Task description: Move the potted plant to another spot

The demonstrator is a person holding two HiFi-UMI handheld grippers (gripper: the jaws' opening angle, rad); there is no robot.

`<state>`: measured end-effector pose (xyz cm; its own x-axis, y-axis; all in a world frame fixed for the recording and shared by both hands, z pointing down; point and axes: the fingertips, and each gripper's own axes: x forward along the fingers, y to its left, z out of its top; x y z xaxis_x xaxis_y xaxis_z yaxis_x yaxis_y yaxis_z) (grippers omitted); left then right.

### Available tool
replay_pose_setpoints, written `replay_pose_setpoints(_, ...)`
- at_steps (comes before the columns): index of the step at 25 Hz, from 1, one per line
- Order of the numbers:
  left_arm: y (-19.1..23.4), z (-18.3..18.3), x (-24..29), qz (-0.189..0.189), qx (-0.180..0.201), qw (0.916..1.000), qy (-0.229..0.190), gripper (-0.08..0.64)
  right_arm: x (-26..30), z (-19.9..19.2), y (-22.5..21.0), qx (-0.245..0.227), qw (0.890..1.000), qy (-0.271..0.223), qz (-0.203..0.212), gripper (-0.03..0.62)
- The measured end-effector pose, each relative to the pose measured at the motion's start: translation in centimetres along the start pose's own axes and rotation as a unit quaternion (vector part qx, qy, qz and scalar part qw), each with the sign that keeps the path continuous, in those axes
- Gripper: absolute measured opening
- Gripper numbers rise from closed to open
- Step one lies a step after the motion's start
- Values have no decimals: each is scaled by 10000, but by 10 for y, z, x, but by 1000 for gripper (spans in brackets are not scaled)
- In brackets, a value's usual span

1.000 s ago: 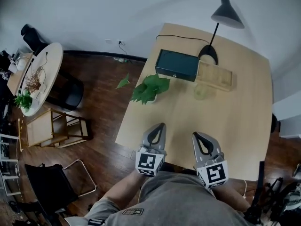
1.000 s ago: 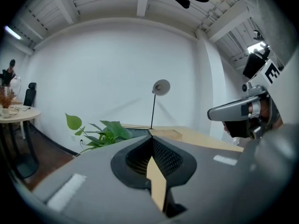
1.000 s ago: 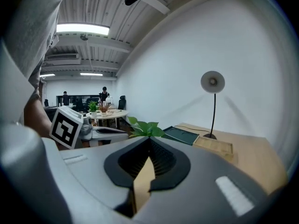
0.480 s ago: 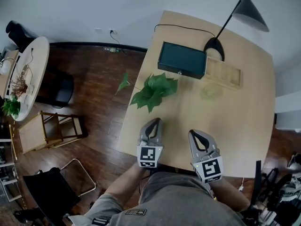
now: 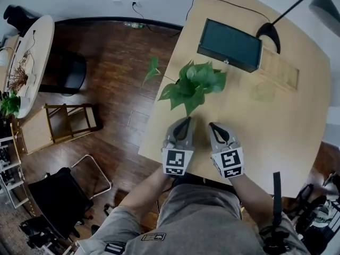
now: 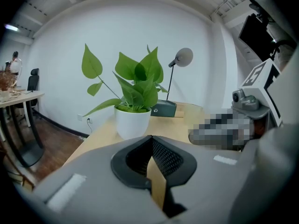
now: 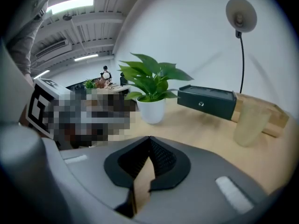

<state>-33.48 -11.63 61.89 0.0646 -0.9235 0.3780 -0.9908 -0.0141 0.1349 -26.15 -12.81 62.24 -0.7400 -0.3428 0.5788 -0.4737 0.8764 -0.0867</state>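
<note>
Head view: my left gripper (image 5: 184, 122) and right gripper (image 5: 213, 126), both pressed together and empty, need spreading before I flank the white-potted green leafy plant (image 5: 194, 83) just ahead of the fingertips.

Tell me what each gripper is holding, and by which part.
Nothing is held. The left gripper and the right gripper are both shut and empty, short of the potted plant on the wooden table.

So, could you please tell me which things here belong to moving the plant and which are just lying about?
Part of the job:
- potted plant
- left gripper, fingers shut, empty
- right gripper, fingers shut, empty

Just lying about:
- dark green box
- lamp
- wooden tray
- pale cup
</note>
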Motion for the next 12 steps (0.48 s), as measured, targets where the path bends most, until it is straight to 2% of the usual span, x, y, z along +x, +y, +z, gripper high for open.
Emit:
replay_pose_setpoints(6,15,-10,-2,131,-79,9998,146,3,28,-5,15,0,9998,78,171,6)
replay_pose_setpoints(12,24,-9,4,199,12,9997,142,3,47,-1,16,-26,9997,75,227,6)
